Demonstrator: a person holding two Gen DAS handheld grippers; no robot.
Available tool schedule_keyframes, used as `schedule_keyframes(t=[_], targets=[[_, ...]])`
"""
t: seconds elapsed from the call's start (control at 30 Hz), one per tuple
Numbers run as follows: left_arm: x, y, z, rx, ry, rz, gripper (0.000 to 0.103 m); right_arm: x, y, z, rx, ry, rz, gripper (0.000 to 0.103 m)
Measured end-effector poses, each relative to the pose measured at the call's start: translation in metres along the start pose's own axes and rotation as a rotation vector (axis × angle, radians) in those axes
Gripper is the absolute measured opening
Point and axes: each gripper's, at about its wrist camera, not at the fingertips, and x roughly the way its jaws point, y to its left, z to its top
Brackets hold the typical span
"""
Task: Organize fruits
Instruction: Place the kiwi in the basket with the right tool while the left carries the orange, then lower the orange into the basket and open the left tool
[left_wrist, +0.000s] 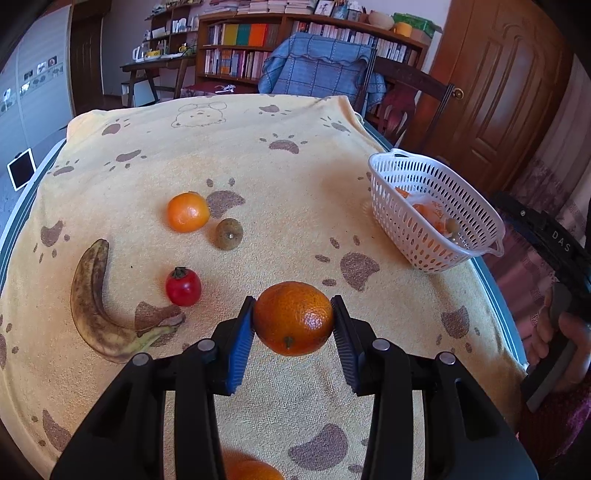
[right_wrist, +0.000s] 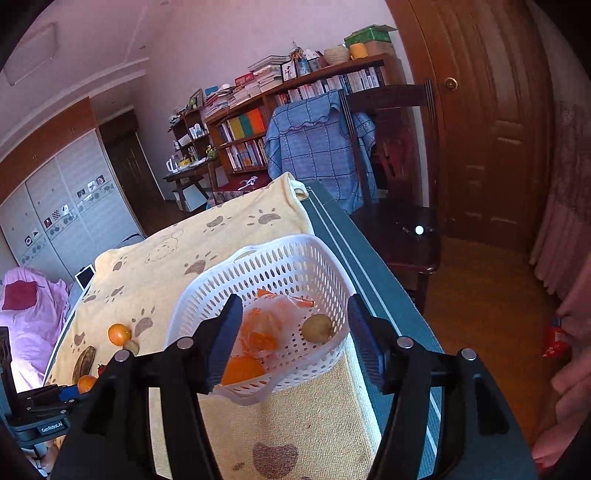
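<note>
Dimpled round orange (left_wrist: 293, 318) clamped by ribbed blue left tongs (left_wrist: 294, 325)

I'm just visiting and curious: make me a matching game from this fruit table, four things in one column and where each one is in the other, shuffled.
Things:
1. large orange
2. banana
3. small green-brown fruit
4. cherry tomato

Places:
A. inside the white basket
B. on the towel, between the banana and the left claw
C. gripped between the left claw's blue pads
D. lying curved at the towel's left side

Pairs: 1-C, 2-D, 3-A, 4-B
</note>
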Motion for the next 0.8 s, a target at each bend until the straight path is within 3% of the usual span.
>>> schedule_keyframes(t=[0.13,0.43,0.8], targets=[[0.002,-0.009,0.005,0.018,-0.002,-0.002,0.041,-0.005,-0.006,-0.004,0.020,-0.009,0.001,0.062],[0.002,-0.041,0.034,0.074,-0.047,-0.033,0.041,-0.017,-0.026,-0.006,0.081,-0.049,0.004,0.075],[0.024,-0.121,0.070,0.207,-0.066,-0.176,0.041,-0.030,-0.065,-0.007,0.167,-0.071,-0.012,0.079]])
